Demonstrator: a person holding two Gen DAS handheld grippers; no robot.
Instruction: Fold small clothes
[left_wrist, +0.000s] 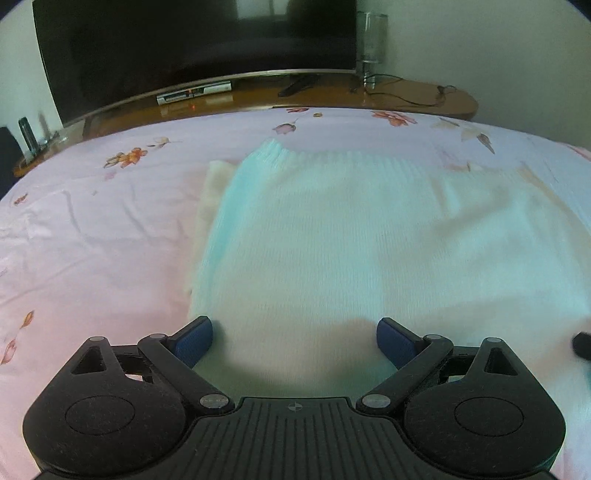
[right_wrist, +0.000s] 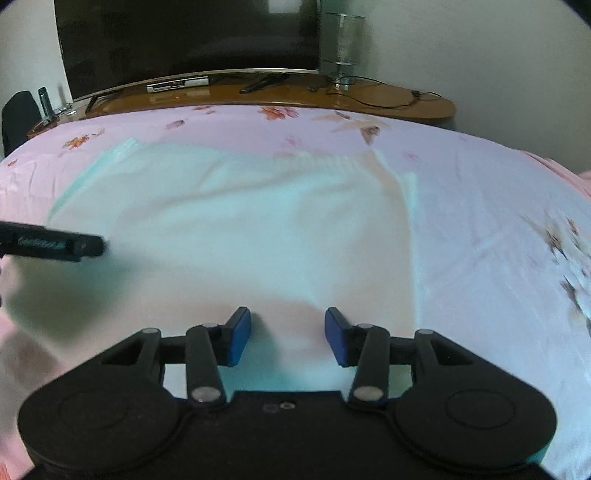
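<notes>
Pink floral bedsheet under blurred pale knit garment | television cropped behind | left gripper wide open, empty | right gripper partly open, empty

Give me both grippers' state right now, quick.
Left gripper: open, nothing held, over the pale knit garment.
Right gripper: open, nothing between its fingers, above the same garment.

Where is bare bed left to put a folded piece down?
Bare sheet lies left of the knit garment, out to the bed's edge, and more lies right of it. The middle is covered by the garment, with both open grippers over it.
</notes>
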